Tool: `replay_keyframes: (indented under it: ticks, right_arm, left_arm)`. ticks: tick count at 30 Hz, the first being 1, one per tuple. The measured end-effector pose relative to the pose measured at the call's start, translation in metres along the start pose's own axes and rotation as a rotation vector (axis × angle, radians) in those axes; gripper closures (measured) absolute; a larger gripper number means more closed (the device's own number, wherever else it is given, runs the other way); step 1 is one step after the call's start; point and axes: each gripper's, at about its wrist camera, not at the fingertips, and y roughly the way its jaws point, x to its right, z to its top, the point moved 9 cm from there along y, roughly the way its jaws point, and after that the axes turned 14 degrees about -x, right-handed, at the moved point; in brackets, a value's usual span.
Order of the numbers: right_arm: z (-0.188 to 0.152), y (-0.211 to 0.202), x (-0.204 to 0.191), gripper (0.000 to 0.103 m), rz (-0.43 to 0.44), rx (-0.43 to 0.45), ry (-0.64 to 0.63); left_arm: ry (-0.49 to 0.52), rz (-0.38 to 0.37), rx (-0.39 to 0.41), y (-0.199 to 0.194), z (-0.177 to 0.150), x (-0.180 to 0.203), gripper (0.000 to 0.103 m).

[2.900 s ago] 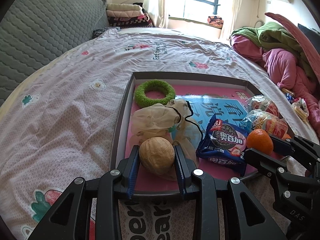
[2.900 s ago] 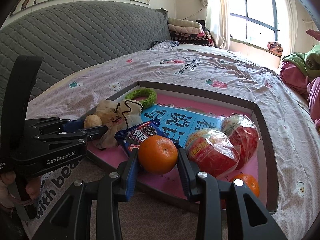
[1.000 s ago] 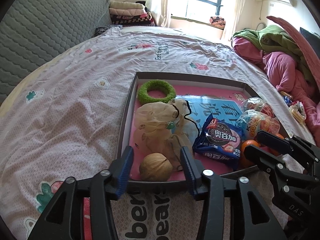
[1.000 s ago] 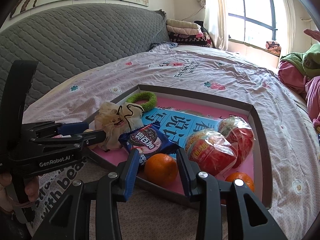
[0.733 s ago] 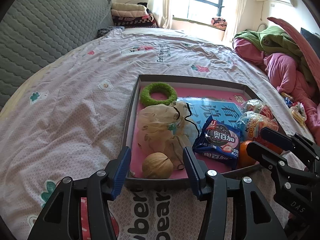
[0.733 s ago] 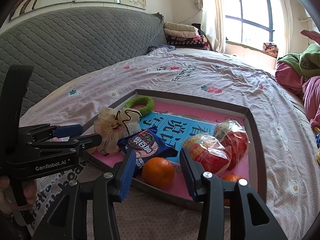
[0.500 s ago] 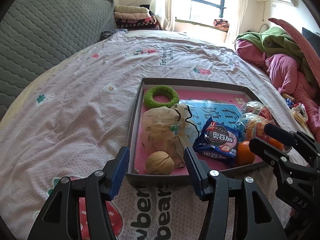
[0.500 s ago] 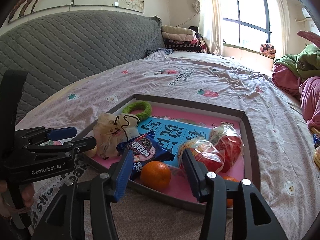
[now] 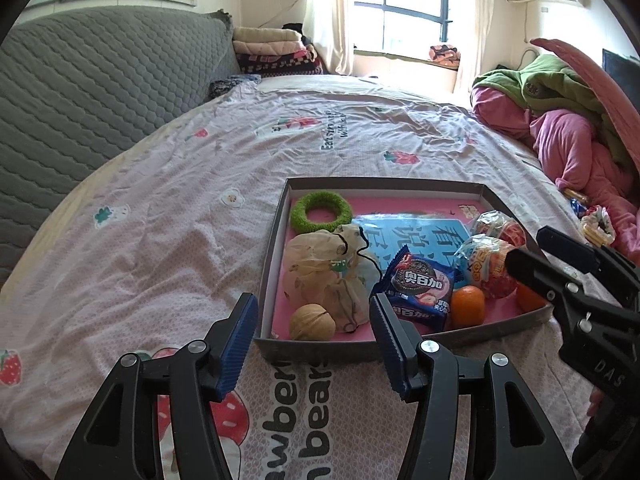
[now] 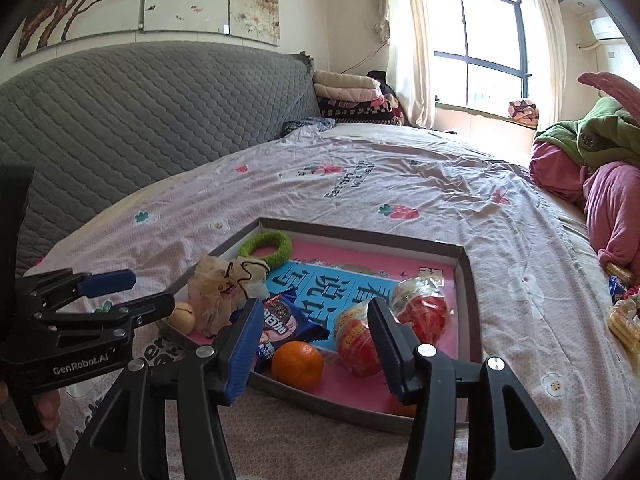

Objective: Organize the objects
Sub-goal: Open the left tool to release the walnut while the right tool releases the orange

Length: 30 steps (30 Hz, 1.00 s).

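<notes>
left wrist view: the left gripper [image 9: 312, 322] hangs above the near edge of the tray [image 9: 316, 350], its fingers wide apart with nothing between the pads. the walnut [image 9: 312, 322] lies in the tray's near left corner, touching the mesh bag [image 9: 326, 268] behind it. a green ring [image 9: 321, 212] sits in the far left corner. right of the bag lie the cookie pack [image 9: 420, 286], an orange [image 9: 468, 306] and two wrapped snacks [image 9: 490, 264]. the right gripper [image 9: 536, 254] reaches in from the right over the tray's near right corner. the tray rests on the bed [image 9: 160, 220].

right wrist view: the right gripper [image 10: 312, 342] is above the tray's [image 10: 468, 280] near edge. its fingers have just been opening and stand apart, empty; the orange [image 10: 297, 364] lies on the tray floor between and beyond them, touching neither pad, just beside the cookie pack [image 10: 280, 324]. the snacks [image 10: 356, 340] are to its right, and a second orange [image 10: 400, 408] shows partly behind the right finger. the left gripper [image 10: 132, 292] is at the left, jaws apart, with the walnut [image 10: 182, 316] just past its tips.
</notes>
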Motion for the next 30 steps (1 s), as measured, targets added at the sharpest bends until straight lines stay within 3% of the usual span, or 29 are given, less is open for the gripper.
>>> replay_keyframes:
  ticks: [9, 15, 30]
  right_arm:
    - [0.005, -0.017, 0.009, 0.043, -0.001, 0.034, 0.026]
    - [0.008, -0.029, 0.008, 0.034, 0.021, 0.074, 0.029]
    - [-0.002, -0.051, 0.015, 0.027, -0.041, 0.115, 0.067]
  left_arm:
    - [-0.003, 0.005, 0.015, -0.016, -0.002, 0.002, 0.043]
    - [-0.003, 0.01, 0.021, -0.021, -0.002, 0.004, 0.042]
    - [-0.015, 0.025, 0.037, -0.034, -0.01, -0.002, 0.038]
